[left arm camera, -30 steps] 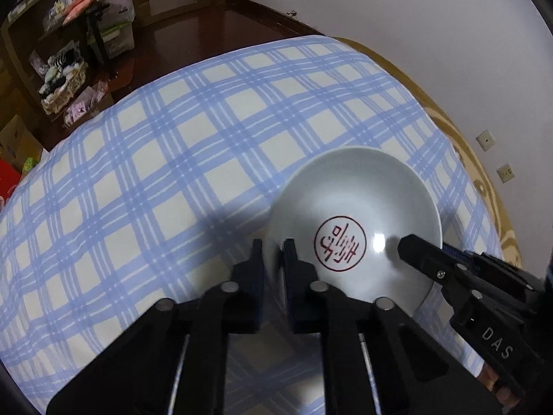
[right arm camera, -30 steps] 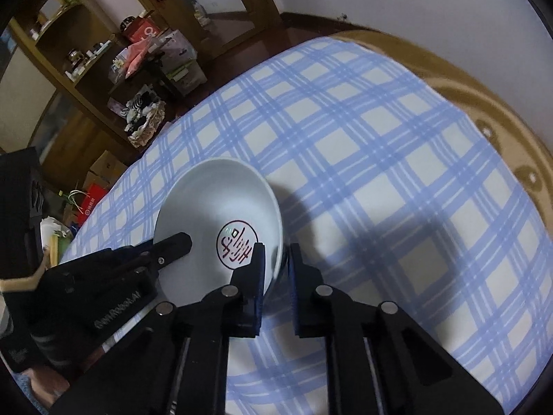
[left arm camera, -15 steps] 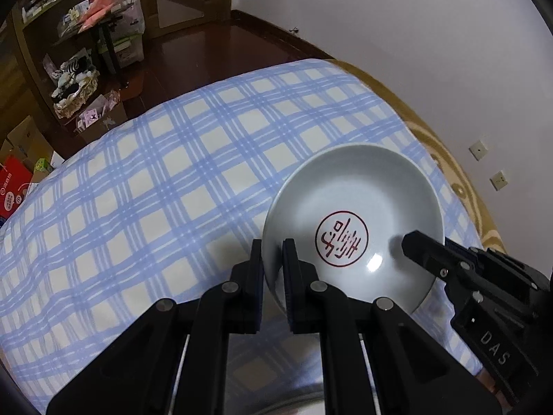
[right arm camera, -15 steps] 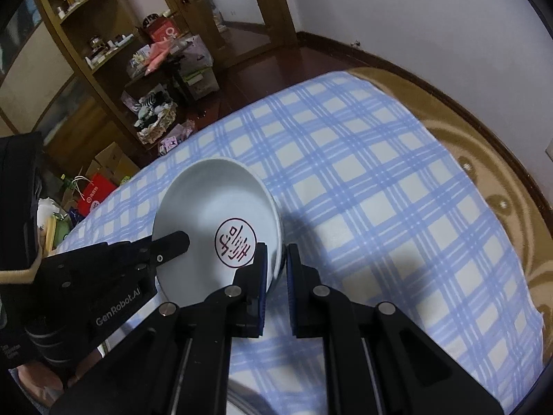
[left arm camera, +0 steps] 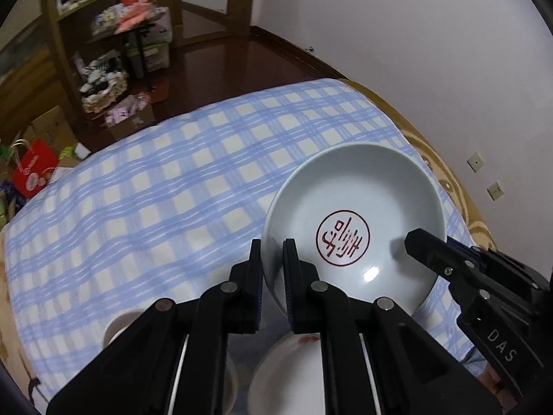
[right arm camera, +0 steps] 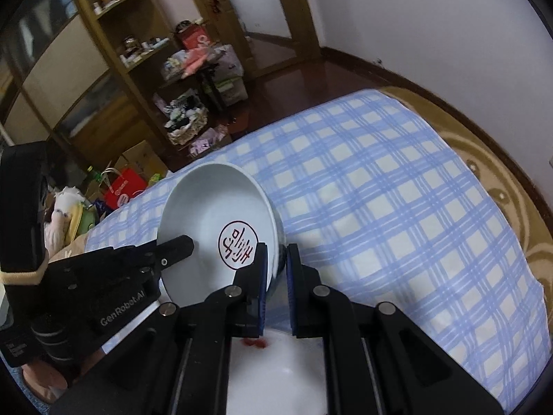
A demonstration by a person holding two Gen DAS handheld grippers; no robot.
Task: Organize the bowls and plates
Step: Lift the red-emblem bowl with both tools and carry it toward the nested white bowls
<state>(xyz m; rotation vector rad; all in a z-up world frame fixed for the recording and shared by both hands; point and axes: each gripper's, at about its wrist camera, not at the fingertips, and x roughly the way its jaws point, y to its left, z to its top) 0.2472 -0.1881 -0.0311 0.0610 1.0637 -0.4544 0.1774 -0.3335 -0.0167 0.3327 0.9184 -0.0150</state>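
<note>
here, left tool [left arm camera: 272, 259] and right tool [right arm camera: 276, 263] clamped on opposite rims of plate [left arm camera: 363, 207]

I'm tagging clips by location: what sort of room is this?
Most likely a lived-in home room, perhaps a dining room: a table under a blue checked cloth bearing dishes, cluttered wooden shelves, and a wooden door off a dark polished floor.

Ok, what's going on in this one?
A person is holding one pale glazed bowl with a red round emblem between two handheld grippers. The left gripper is clamped on one side of the rim and the right gripper on the opposite side. The bowl is held above the blue-and-white checked cloth. More white dishes sit below, partly hidden.
</note>
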